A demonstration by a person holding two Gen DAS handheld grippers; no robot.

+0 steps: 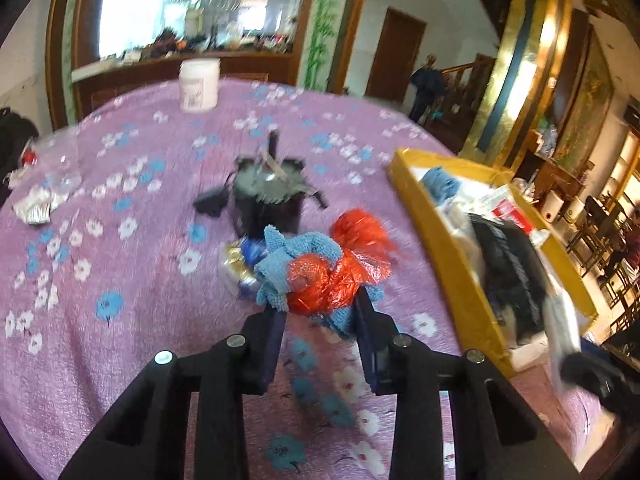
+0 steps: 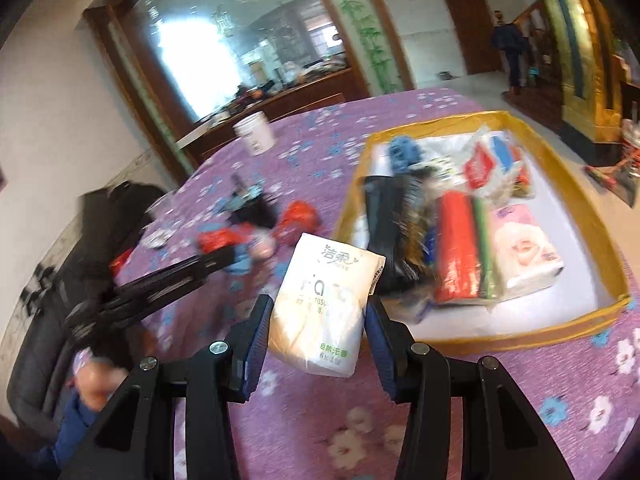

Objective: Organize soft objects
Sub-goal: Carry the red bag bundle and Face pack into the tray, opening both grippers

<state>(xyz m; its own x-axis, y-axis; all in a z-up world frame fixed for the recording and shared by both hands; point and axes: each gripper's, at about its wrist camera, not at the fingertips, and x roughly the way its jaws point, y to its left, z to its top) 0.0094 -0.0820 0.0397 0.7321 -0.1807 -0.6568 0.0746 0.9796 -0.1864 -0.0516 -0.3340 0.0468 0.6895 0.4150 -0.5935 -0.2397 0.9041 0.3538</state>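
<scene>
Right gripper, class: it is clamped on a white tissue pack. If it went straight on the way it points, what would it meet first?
Probably the yellow-rimmed tray, at its near-left rim. The right gripper and its tissue pack aim there, likely into the black comb-like item just inside. Depth is unclear.

A round table (image 1: 120,340) was covered by a purple flowered cloth. A white tub (image 1: 199,84) was set near its far edge, a yellow-rimmed tray (image 1: 452,256) at its right edge, foil wrappers (image 1: 38,204) at its left edge.
</scene>
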